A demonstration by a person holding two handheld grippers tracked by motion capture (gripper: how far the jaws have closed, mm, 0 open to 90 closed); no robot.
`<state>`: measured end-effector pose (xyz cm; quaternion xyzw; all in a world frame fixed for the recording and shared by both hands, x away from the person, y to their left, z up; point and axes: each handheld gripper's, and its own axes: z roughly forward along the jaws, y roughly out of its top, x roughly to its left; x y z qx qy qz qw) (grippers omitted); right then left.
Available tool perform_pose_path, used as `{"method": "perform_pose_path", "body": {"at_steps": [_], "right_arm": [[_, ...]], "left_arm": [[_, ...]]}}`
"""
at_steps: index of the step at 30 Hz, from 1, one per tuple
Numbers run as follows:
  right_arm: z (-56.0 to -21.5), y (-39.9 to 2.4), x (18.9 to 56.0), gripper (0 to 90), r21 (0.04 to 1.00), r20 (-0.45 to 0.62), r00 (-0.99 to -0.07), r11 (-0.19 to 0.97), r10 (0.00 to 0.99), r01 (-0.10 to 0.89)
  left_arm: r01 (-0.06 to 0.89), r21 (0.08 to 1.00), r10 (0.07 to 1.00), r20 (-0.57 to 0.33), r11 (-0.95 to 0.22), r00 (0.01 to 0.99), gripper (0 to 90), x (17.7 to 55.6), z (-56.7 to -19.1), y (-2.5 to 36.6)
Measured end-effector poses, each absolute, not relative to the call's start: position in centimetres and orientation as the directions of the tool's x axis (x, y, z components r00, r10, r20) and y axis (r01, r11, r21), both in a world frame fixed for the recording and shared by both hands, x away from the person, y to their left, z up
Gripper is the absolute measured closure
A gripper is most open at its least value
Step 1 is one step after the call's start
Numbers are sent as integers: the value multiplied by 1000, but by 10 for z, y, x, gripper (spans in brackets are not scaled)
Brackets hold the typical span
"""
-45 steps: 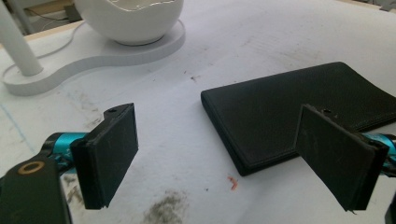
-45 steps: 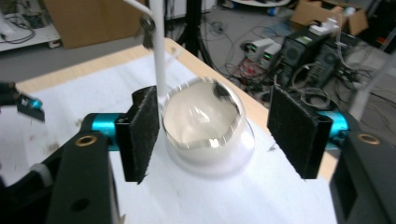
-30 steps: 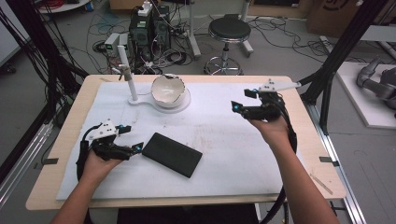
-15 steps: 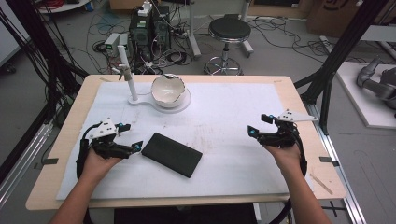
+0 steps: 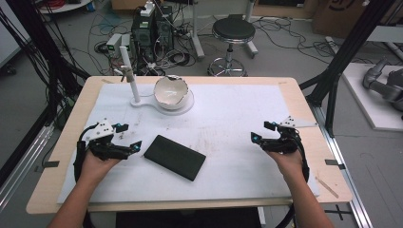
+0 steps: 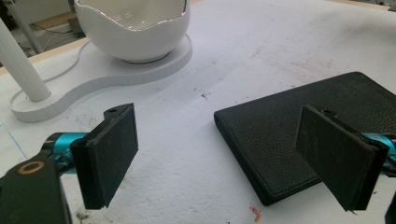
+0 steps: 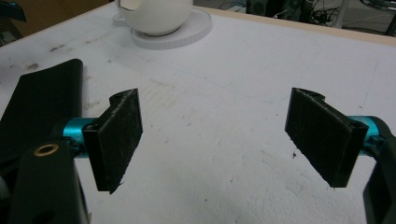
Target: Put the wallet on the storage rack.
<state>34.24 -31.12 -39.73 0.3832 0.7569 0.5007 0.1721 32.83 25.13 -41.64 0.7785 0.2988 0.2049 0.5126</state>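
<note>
My left gripper (image 5: 127, 137) rested low over the white foam mat (image 5: 228, 118), its jaws spread wide with nothing between the pads. In the left gripper view my left gripper (image 6: 224, 158) looked along its own two black pads (image 6: 109, 151), and the flat black leather wallet (image 6: 308, 126) lay on the mat ahead of them, its near corner just beyond my right-hand pad, which hung over its edge; whether that pad touched the leather I could not tell. From the high view the wallet (image 5: 174, 157) sat just beside my left fingertips, toward the middle of the mat, lying flat and turned at a slant.

My right gripper (image 5: 265, 132) hovered low at the other side of the mat, well apart from the wallet. Its jaws had just been opening, and they stood at full spread with only bare mat between them. In the right gripper view my right gripper (image 7: 212, 140) framed bare mat, with the wallet (image 7: 39, 107) off past my left-hand pad.

Farther ahead of both sets of fingers stood the white ceramic bowl with a wavy, cracked-egg rim (image 5: 171, 91), seated on a white figure-eight base (image 5: 142, 102) that also carried an upright white post (image 5: 129, 73).
</note>
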Motion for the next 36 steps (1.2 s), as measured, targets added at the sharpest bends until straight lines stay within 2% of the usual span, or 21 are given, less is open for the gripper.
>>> {"method": "perform_pose_path", "body": {"at_steps": [7, 18, 28, 36], "right_arm": [[-393, -309, 344, 193, 898, 132, -656, 190, 743, 396], [-390, -285, 357, 193, 894, 135, -713, 226, 688, 387], [-386, -240, 375, 193, 874, 132, -792, 307, 597, 377], [-398, -199, 382, 193, 845, 144, -839, 376, 524, 380]], "left_arm": [[265, 917, 680, 11, -299, 733, 136, 328, -418, 253], [271, 921, 703, 5, -281, 711, 136, 319, -417, 264], [268, 923, 708, 7, -277, 706, 136, 314, -416, 267], [270, 920, 710, 13, -284, 704, 136, 309, -416, 268]]}}
